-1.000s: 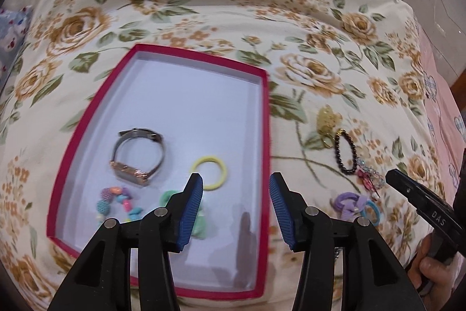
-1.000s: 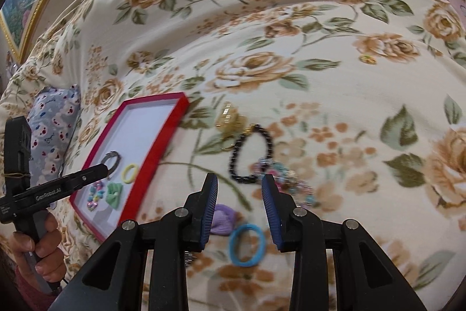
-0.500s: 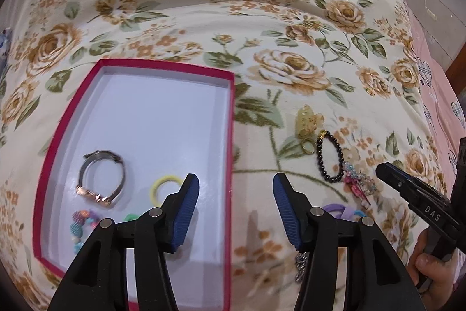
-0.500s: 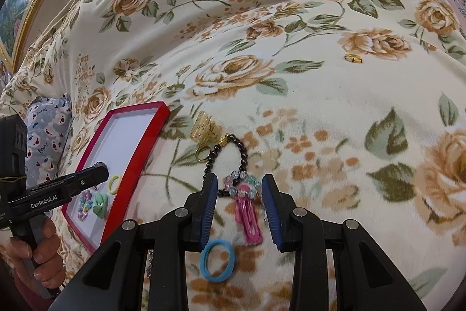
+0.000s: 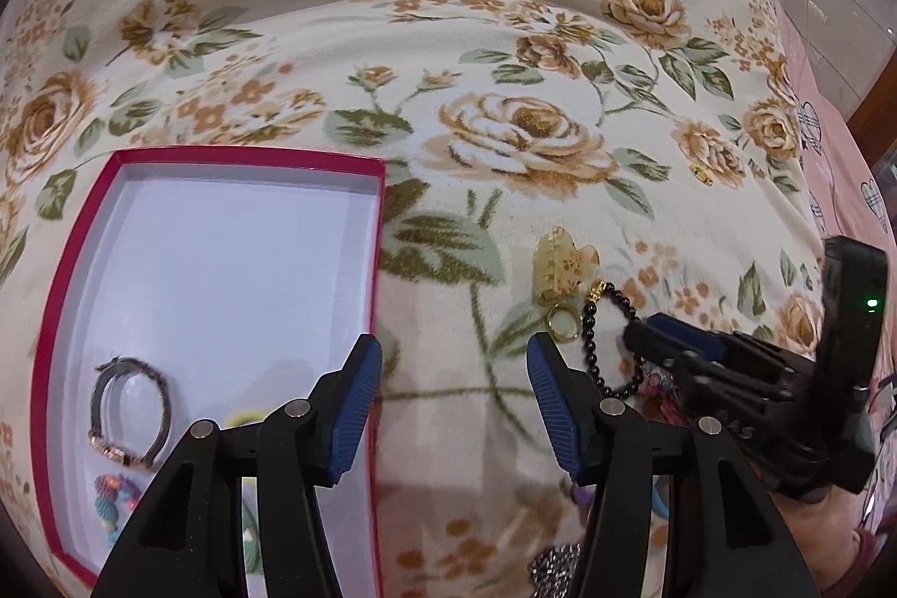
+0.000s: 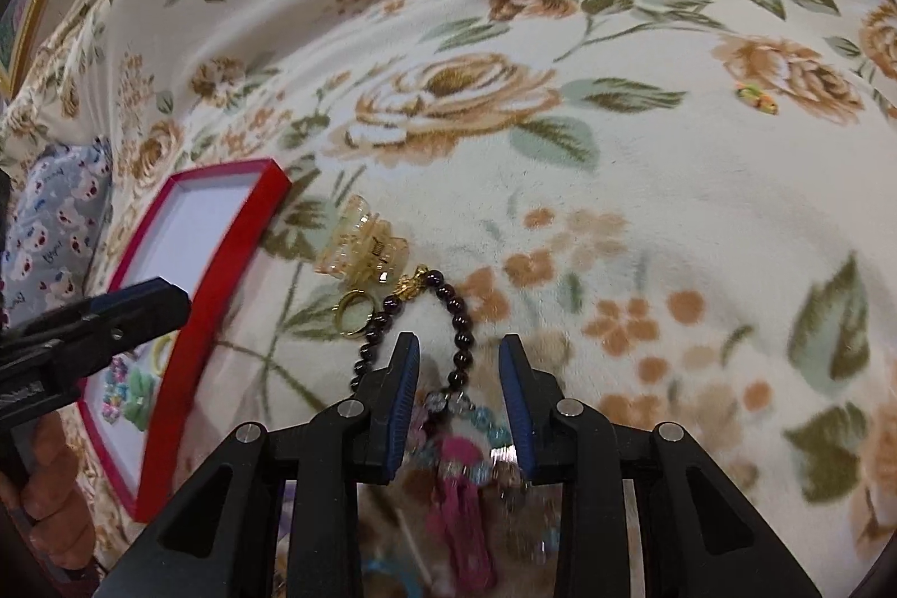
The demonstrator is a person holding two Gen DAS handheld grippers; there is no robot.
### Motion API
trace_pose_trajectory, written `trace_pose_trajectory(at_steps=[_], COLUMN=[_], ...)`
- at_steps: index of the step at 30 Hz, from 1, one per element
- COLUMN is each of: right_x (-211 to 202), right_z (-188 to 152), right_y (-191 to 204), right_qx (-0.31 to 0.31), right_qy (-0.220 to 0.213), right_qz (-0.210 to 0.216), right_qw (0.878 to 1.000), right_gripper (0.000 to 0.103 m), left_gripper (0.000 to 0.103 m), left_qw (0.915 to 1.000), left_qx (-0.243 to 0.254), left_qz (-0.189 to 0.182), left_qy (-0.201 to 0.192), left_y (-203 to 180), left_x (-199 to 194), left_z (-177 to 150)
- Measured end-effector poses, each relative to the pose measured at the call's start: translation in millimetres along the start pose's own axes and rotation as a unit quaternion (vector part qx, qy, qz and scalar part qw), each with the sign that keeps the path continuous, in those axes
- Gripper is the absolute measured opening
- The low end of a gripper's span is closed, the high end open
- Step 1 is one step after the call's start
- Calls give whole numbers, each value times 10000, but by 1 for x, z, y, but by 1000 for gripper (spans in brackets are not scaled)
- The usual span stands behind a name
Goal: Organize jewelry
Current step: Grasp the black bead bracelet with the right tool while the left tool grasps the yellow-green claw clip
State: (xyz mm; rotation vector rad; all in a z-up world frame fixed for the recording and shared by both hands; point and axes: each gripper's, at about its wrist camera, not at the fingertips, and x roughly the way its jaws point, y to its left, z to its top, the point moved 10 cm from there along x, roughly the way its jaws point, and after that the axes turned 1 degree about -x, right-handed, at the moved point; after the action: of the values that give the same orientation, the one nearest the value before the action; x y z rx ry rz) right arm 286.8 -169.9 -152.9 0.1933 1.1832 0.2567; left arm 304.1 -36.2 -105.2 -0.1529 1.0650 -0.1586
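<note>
While the red-rimmed white tray (image 5: 377, 228) already holds a metal bracelet (image 5: 130, 413) and bead pieces, the black bead bracelet (image 6: 448, 312), amber claw clip (image 6: 361, 249) and gold ring (image 6: 354, 315) remain on the floral bedspread (image 6: 616, 183), the right tool (image 6: 459, 374) closing, half-narrowed, around a pink hair clip (image 6: 462, 463) without gripping, the left tool (image 5: 454, 402) wide and empty.

Floral blanket (image 5: 504, 54) bears red box (image 5: 377, 262), clip (image 6: 361, 250), bead bracelet (image 6: 462, 323).

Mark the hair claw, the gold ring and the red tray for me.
hair claw (image 6: 361, 246), right wrist view, on its translucent amber body.
gold ring (image 6: 354, 315), right wrist view, on the band's near edge.
red tray (image 5: 377, 228), left wrist view, on its right rim.
</note>
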Motion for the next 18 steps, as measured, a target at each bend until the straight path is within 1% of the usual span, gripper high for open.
trace_pose_trajectory(at_steps=[1, 2, 3, 7, 12, 16, 18], right_x=[1, 2, 1, -13, -44, -54, -56], right_z=[2, 3, 4, 10, 15, 13, 13], right_y=[-1, -2, -4, -8, -21, -29, -32], right_qx=[-17, -36, -8, 91, 298, 455, 502], right_qy=[-12, -25, -36, -231, -554, -634, -647], right_qz=[-28, -83, -54, -39, -57, -34, -2], right_qw=[10000, 10000, 10000, 9997, 9980, 9969, 9966], right_gripper=[20, 9, 7, 7, 7, 7, 7], left_gripper=[54, 54, 54, 55, 55, 56, 56], left_qw=[10000, 10000, 10000, 9998, 9991, 9984, 9981], left_qx=[13, 28, 39, 158, 373, 403, 318], left_qz=[-16, -26, -32, -79, -144, -279, -377], left_qy=[18, 31, 40, 78, 154, 276, 366], left_y=[-2, -4, -5, -17, -38, -52, -55], left_x=[4, 7, 8, 20, 43, 66, 79], left_z=[2, 3, 3, 8, 16, 21, 24])
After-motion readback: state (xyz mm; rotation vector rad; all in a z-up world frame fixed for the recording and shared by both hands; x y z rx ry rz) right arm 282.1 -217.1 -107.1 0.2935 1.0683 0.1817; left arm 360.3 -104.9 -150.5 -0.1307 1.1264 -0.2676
